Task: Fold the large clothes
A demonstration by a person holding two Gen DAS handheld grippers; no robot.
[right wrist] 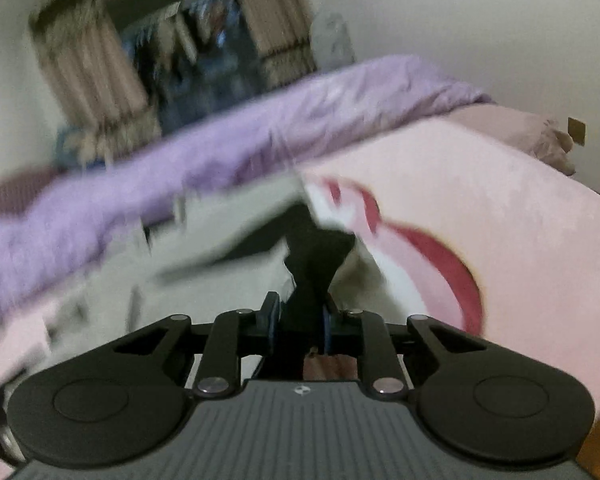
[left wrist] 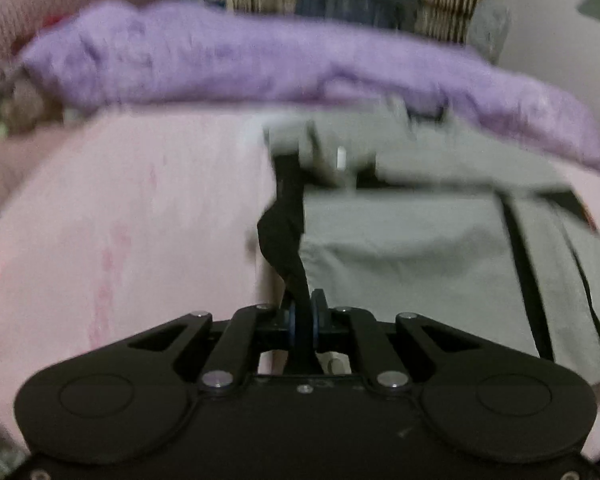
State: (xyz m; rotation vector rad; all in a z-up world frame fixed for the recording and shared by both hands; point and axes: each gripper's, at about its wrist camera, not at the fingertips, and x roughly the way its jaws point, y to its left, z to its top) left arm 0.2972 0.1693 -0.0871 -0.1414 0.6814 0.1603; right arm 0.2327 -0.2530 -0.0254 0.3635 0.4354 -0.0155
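Both views are taken from just behind a gripper, looking forward and downward along its fingers, close over a pink bed cover (left wrist: pixel 120 220). The same grey garment (left wrist: pixel 420 260), purple blanket (left wrist: pixel 260 60) and curtained window (right wrist: pixel 204 40) are shared, seen level from the left and tilted from the right.

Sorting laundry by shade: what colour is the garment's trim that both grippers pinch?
Black trim on a pale grey garment; clearest in the left wrist view.

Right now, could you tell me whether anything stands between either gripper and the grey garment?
Nothing visible does. The left gripper and right gripper each have their jaws shut on black trim of the grey garment, which lies on the pink bedcover.
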